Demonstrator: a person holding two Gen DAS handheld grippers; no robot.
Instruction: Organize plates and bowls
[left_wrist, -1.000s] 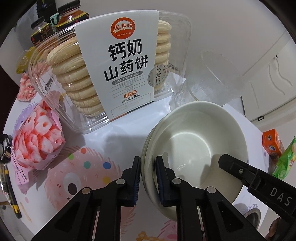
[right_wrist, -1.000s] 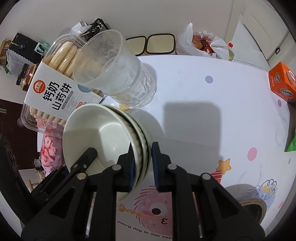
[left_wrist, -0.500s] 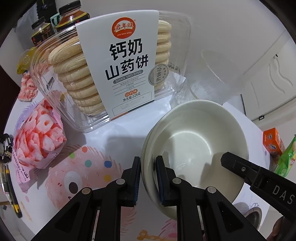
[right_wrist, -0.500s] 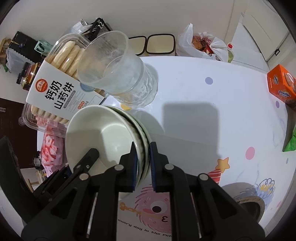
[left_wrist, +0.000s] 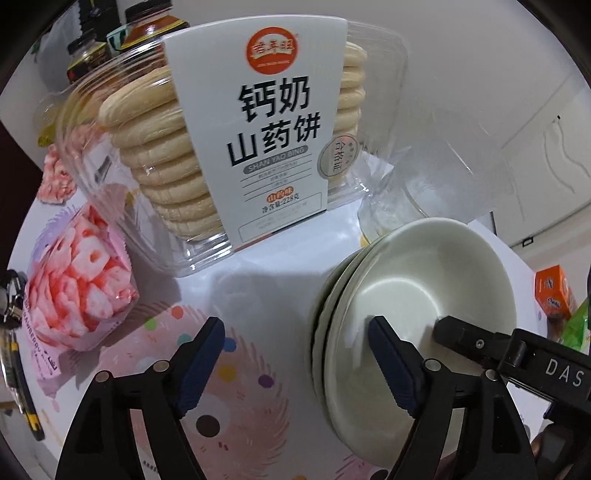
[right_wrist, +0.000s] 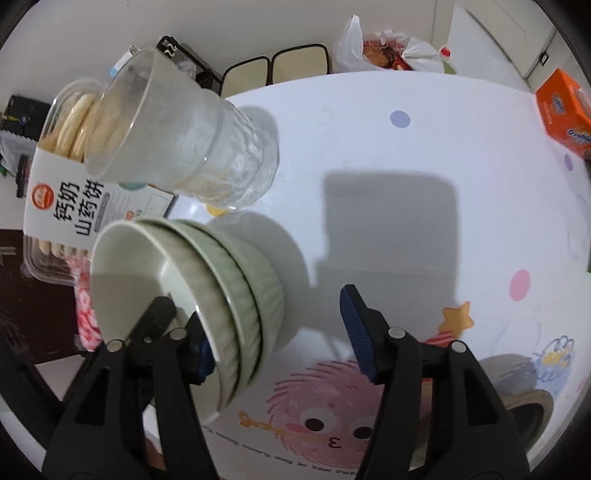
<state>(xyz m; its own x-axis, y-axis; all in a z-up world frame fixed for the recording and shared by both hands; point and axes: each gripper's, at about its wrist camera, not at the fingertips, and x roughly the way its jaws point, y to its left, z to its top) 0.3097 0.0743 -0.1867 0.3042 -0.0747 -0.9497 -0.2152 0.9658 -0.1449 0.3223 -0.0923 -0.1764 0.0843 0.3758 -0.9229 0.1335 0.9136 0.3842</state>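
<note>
Stacked bowls (right_wrist: 207, 295) rest on the table (right_wrist: 388, 155); left gripper (left_wrist: 295, 354) and right gripper (right_wrist: 273, 332) straddle opposite rims, spread apart.

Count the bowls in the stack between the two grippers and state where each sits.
3 bowls, nested on the table: the top cream bowl, a green ribbed bowl under it, and a third green bowl at the bottom. More may be hidden inside the nest.

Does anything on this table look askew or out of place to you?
Nothing looks spilled or broken. The stack of bowls sits nested on the table, close beside the glass jar; both grippers are open around its rim.
</note>
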